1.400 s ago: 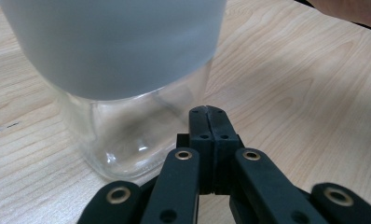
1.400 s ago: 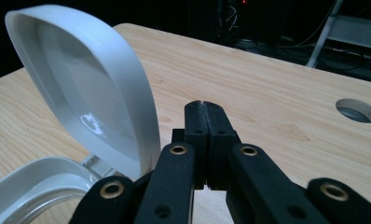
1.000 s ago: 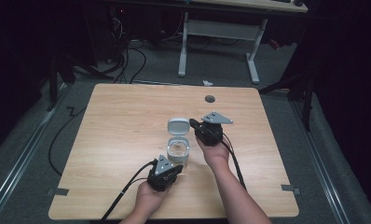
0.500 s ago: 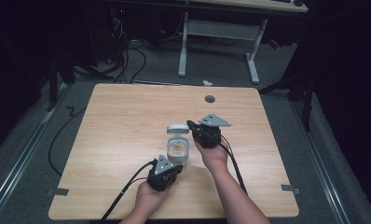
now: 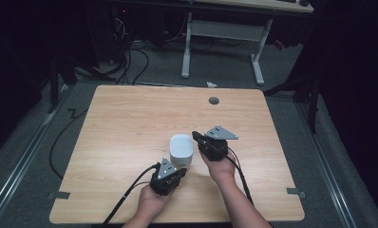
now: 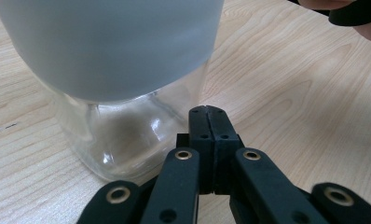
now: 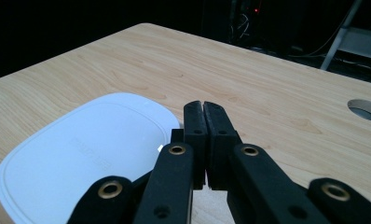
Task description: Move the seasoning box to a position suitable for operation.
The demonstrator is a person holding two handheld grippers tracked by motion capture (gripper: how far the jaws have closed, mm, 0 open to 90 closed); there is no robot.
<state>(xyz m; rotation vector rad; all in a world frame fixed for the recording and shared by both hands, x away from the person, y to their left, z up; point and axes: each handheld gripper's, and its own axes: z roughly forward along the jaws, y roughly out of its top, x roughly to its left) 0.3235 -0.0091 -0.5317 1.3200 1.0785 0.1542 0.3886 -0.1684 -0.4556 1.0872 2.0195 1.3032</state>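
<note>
Now lid (image 5: pixel 182 145) down on jar (image 6: pixel 123 135).

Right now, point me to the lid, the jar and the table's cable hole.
lid (image 7: pixel 76 154), right gripper view, middle of its white top
jar (image 6: pixel 123 135), left gripper view, clear glass wall below the lid
cable hole (image 5: pixel 213 100), high view, its centre near the table's far edge

Table (image 5: pixel 130 123): pale wood-grain top, smooth, matt. Jar (image 6: pixel 123 135), centre of left gripper view: clear glass, glossy with highlights. Lid (image 7: pixel 81 154), lower left of right gripper view: white plastic, smooth satin. Gripper jaws: matt black plastic with brass-coloured rivets.
</note>
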